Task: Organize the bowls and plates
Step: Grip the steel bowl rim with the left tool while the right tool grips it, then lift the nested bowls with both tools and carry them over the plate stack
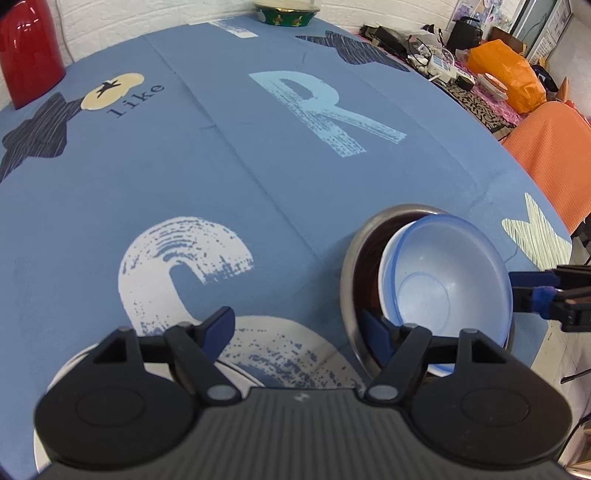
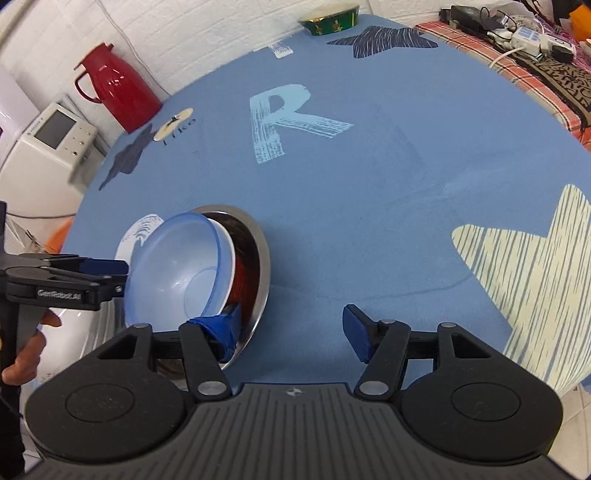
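A steel bowl [image 1: 351, 258] [image 2: 263, 258] stands on the blue tablecloth near its front edge. A white bowl [image 1: 386, 266] and a translucent blue bowl [image 1: 454, 258] [image 2: 173, 258] lie tilted in it, over something reddish. My left gripper [image 1: 297, 328] [image 2: 110, 275] is open; its right finger dips inside the steel bowl beside the white bowl's rim. My right gripper [image 2: 293, 328] [image 1: 535, 291] is open too. Its left, tape-wrapped finger rests at the steel rim by the blue bowl's lower edge. A white plate [image 1: 38, 443] [image 2: 99, 332] lies under the left gripper.
A green patterned bowl [image 1: 286, 14] [image 2: 330, 20] sits at the table's far edge. A red thermos jug [image 1: 29, 51] [image 2: 114, 92] stands at the back left. Cluttered cables and bags [image 1: 443, 55] lie off to the right, beside an orange cloth [image 1: 546, 155]. A hand [image 2: 26, 350] holds the left gripper.
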